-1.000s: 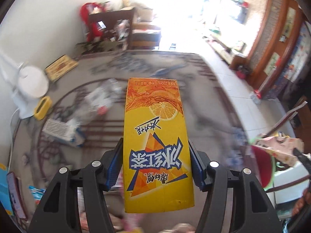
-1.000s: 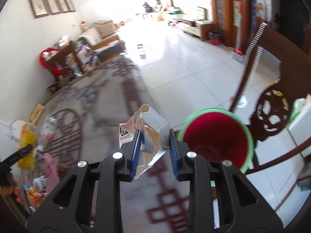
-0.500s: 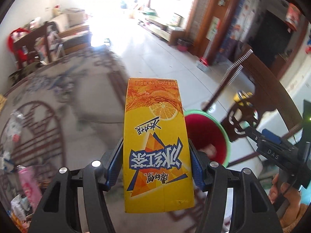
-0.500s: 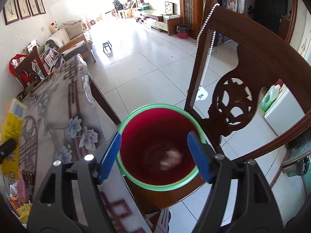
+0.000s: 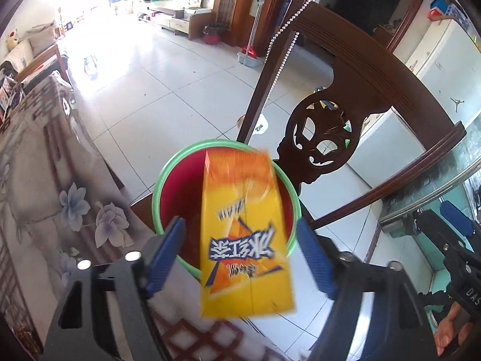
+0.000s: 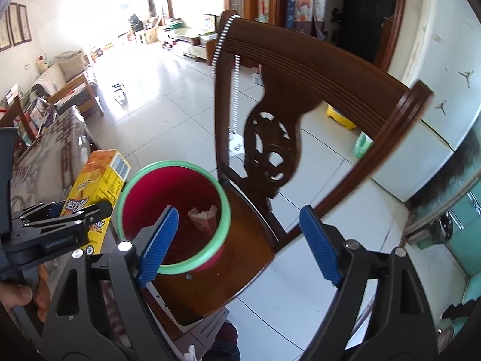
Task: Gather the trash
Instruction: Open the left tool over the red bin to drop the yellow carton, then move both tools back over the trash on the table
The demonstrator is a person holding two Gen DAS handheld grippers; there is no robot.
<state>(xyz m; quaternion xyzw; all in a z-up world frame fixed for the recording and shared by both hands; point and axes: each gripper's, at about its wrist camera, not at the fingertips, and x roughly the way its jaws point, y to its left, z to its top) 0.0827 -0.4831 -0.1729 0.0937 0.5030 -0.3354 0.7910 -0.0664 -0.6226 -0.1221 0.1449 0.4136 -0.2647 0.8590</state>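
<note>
A yellow iced-tea carton is loose between the open jaws of my left gripper, blurred, just above a red bucket with a green rim that stands on a wooden chair seat. In the right wrist view the carton hangs beside the bucket's rim, with my left gripper around it. A crumpled paper carton lies inside the bucket. My right gripper is open and empty above the chair seat, right of the bucket.
A carved dark wooden chair back rises behind the bucket. A table with a flowered cloth lies to the left. A white fridge stands to the right. The floor is white tile.
My left gripper swung from the table to over the bucket, then opened and let the carton go. My right gripper dropped its crumpled carton into the bucket and drew back to the right.
</note>
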